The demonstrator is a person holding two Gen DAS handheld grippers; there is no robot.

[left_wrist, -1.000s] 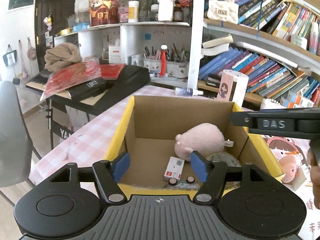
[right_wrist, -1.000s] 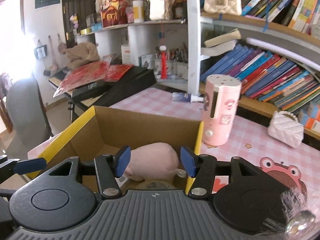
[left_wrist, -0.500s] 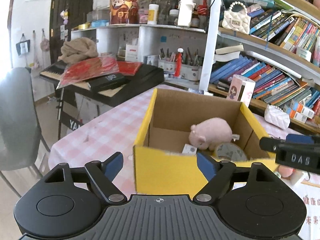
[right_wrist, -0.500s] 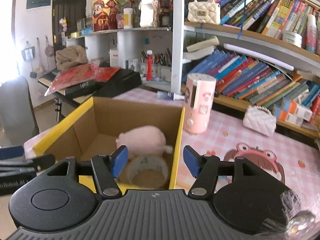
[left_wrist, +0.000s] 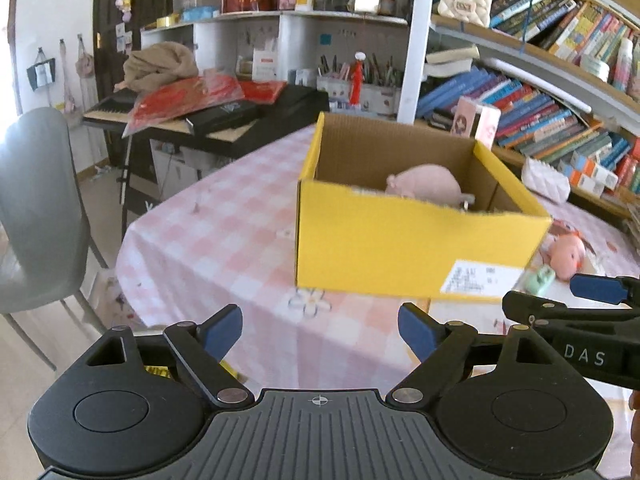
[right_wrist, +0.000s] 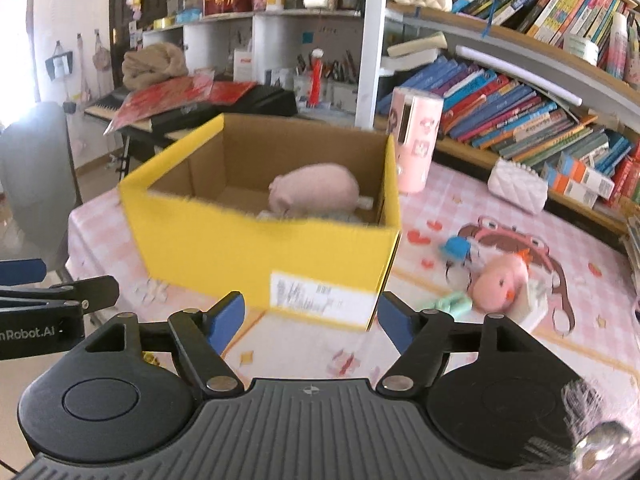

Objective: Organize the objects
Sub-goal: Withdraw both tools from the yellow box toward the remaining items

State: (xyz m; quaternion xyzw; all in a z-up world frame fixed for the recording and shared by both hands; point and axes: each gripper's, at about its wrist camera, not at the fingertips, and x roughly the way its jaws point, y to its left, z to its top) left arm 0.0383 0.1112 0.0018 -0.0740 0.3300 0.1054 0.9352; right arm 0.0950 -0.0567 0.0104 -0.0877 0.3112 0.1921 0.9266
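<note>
**Both grippers spread and clear of the yellow box**

The surface (left_wrist: 224,232) — covered in pink checked cloth — showed its rounded left edge running toward the near side, with a broad bare stretch between that edge and the yellow box (left_wrist: 400,248). A grey chair (left_wrist: 36,208) stood off the left edge, and a keyboard stand loaded with red papers (left_wrist: 180,98) crowded the far-left corner. Along the far edge ran bookshelves (right_wrist: 520,112), leaving little room behind the box.

The box stood open-topped near the middle of the surface, a white label on its near wall. Inside it lay a pink plush pig (right_wrist: 314,192). Just beyond its far right corner stood a pink cylinder (right_wrist: 414,140). To the right, on a cartoon mat, lay a small pink plush toy (right_wrist: 500,284), a mint-green item (right_wrist: 450,302) and a blue piece (right_wrist: 454,248); a white quilted purse (right_wrist: 516,190) sat near the far edge.

The left gripper (left_wrist: 320,330) pointed downward at the near wall of the box, its jaws having just been opening, nothing between them. The right gripper (right_wrist: 310,320) hung beside it — also angled down, its jaws just widened, empty, short of the box's label.
</note>
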